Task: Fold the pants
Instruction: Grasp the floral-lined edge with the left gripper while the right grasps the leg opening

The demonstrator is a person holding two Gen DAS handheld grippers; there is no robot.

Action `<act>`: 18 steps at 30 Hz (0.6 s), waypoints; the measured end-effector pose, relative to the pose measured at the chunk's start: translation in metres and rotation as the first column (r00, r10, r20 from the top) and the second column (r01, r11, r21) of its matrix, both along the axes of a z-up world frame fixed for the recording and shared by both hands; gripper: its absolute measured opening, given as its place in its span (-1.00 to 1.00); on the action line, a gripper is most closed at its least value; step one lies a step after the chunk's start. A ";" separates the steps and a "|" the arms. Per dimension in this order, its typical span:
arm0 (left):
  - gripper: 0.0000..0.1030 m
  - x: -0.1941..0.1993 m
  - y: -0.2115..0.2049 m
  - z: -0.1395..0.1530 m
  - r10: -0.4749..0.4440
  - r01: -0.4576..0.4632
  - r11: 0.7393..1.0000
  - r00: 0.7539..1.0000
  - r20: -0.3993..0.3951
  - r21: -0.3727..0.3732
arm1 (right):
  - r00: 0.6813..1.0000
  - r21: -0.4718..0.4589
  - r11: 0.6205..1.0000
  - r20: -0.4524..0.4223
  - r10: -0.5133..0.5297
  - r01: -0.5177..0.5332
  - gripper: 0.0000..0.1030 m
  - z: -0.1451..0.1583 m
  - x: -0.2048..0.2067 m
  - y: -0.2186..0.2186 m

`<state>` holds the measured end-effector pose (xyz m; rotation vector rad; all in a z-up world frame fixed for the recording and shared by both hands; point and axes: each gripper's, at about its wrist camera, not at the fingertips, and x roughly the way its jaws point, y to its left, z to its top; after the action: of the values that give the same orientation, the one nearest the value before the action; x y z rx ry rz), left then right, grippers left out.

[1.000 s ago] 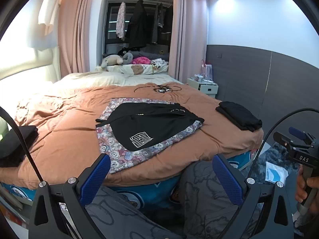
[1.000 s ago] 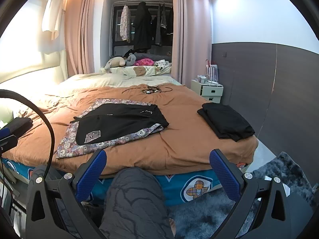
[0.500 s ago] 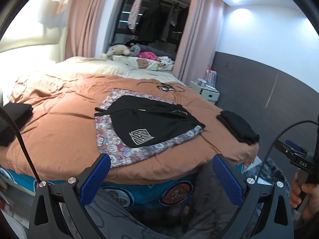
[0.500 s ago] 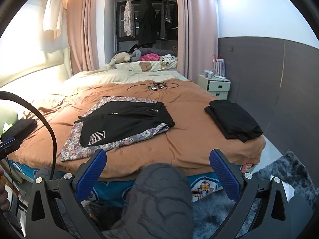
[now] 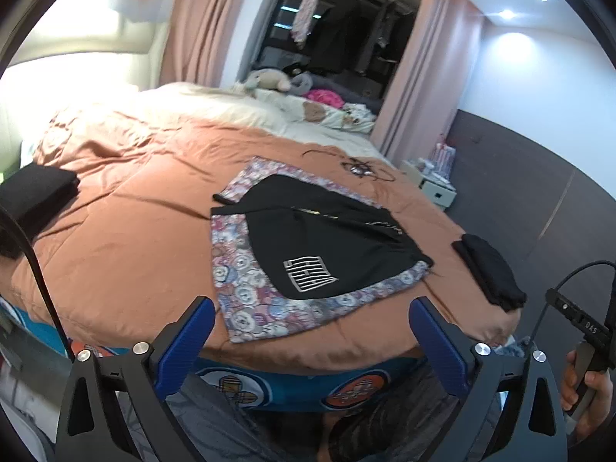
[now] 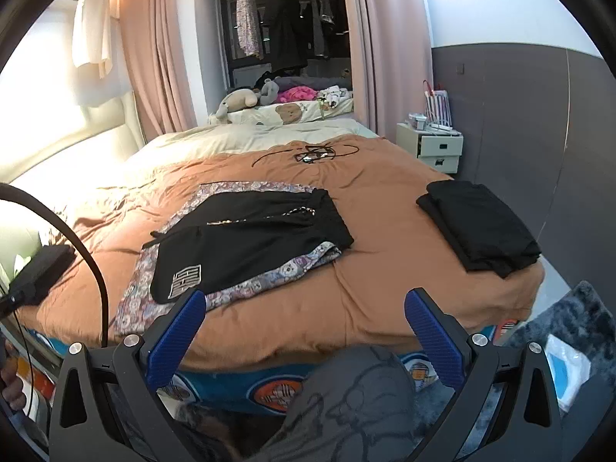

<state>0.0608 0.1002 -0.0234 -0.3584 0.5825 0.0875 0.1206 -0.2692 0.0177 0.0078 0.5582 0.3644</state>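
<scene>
Black pants with a white square logo (image 5: pixel 327 238) lie spread flat on a patterned bear-print cloth (image 5: pixel 246 292) on the brown bedspread (image 5: pixel 127 238). They also show in the right wrist view (image 6: pixel 250 238), on the same cloth (image 6: pixel 269 277). My left gripper (image 5: pixel 312 331) is open and empty, held off the near edge of the bed, just short of the cloth's near corner. My right gripper (image 6: pixel 304 323) is open and empty, held off the bed's near edge to the right of the pants.
A folded black garment pile (image 6: pixel 481 223) sits at the bed's right edge, another black pile (image 5: pixel 34 192) at the left edge. A tangle of black cable (image 6: pixel 312 154) lies beyond the pants. A white nightstand (image 6: pixel 435 146) stands by the grey wall. My knee (image 6: pixel 358 396) is below.
Both grippers have risen and moved closer to the bed, so the pants look larger and nearer. The left gripper has tilted. Both stay open and empty. The pants have not moved.
</scene>
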 end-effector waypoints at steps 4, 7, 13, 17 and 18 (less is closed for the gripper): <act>0.79 0.017 0.020 -0.015 0.028 -0.030 0.998 0.999 -0.030 -0.051 | 1.000 0.007 1.000 -0.029 0.005 -0.005 1.00 -0.005 0.024 0.002; 0.69 0.028 0.030 -0.028 0.043 -0.050 0.995 0.996 -0.073 -0.090 | 0.998 0.005 1.000 -0.057 -0.002 0.002 1.00 -0.008 0.043 0.005; 0.52 0.053 0.048 -0.054 0.062 -0.081 0.986 0.989 -0.133 -0.148 | 0.995 0.012 1.000 -0.102 0.002 -0.001 1.00 -0.012 0.073 0.007; 0.40 0.068 0.058 -0.072 0.067 -0.100 0.979 0.981 -0.182 -0.180 | 0.991 0.007 1.000 -0.137 0.013 -0.012 1.00 -0.017 0.092 0.011; 0.38 0.072 0.061 -0.077 0.067 -0.105 0.976 0.978 -0.196 -0.191 | 0.989 0.013 1.000 -0.149 0.020 -0.018 1.00 -0.019 0.096 0.011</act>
<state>0.1327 0.1609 -0.1009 -0.5759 0.7659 0.1478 0.2167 -0.2579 -0.0015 0.0412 0.7049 0.3873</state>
